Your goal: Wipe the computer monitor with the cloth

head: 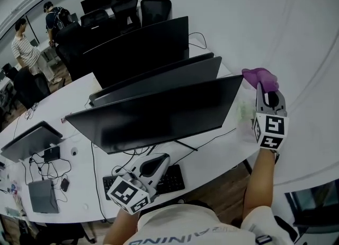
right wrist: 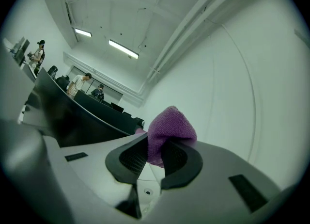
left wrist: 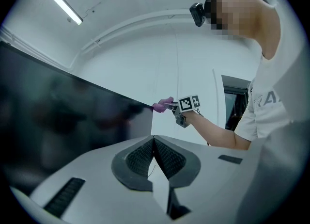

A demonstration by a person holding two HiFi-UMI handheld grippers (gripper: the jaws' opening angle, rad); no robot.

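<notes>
The nearest dark monitor (head: 159,114) stands on the white desk (head: 217,159), its screen tilted toward me. A purple cloth (head: 260,78) is bunched just past the monitor's upper right corner, with my right gripper (head: 263,87) shut on it. In the right gripper view the cloth (right wrist: 169,131) bulges up between the pads, and the monitor (right wrist: 72,116) lies to the left. My left gripper (head: 160,160) hangs low over the keyboard (head: 172,180), below the screen. Its jaws (left wrist: 154,141) are shut on nothing and face the monitor (left wrist: 63,116) and the far cloth (left wrist: 162,104).
More monitors (head: 143,47) stand behind the near one. A laptop (head: 32,140), cables (head: 45,169) and small devices lie at the desk's left end. Office chairs (head: 156,5) and people (head: 24,47) are at the far back left.
</notes>
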